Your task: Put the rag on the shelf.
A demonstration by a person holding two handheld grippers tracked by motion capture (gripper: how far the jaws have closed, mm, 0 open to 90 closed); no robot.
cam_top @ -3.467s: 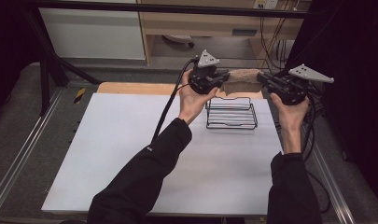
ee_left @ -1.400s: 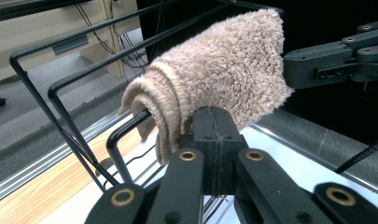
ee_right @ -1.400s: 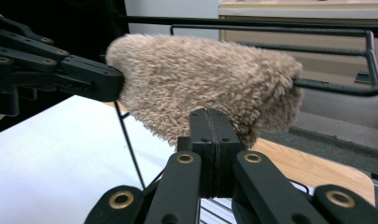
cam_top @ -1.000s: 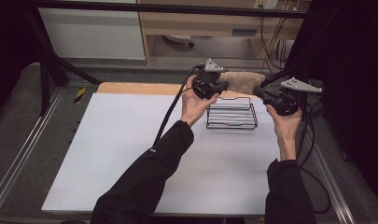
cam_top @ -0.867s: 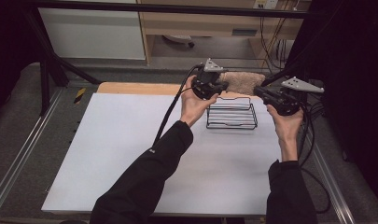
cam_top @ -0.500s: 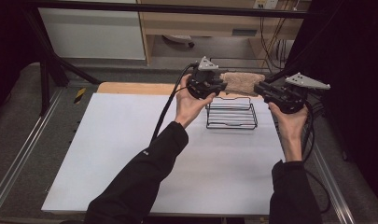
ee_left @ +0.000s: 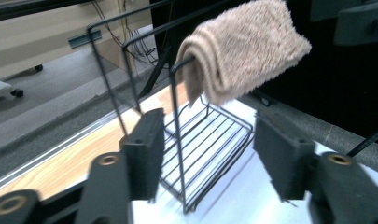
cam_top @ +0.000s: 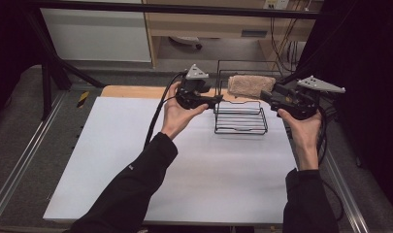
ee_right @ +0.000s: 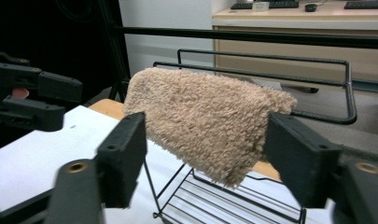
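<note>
In the high view, a beige folded towel [cam_top: 251, 85] hangs over the top rail of a black wire rack [cam_top: 240, 116] standing at the far edge of the white bench [cam_top: 184, 165]. The left tongs [cam_top: 217, 100] sit just left of the rack and the right tongs [cam_top: 265, 95] just right of it, each near one end of the towel and apart from it.

In the left gripper view, the left tongs [ee_left: 206, 156] have just been opening and stand moderately wide with nothing gripped; a thin upright wire of the rack [ee_left: 177, 135] runs through the gap between the jaws. The towel [ee_left: 242, 46] is draped over the rail above and beyond.

In the right gripper view, the right tongs [ee_right: 205, 156] have also just been opening; the jaws stand wide to either side of the towel [ee_right: 200, 119] without pressing it.

My concern: pulling the left tongs away sideways could snag that upright wire and drag or tip the light rack. The towel also looks draped unevenly, so a nudge to the rail could slide it off.
</note>
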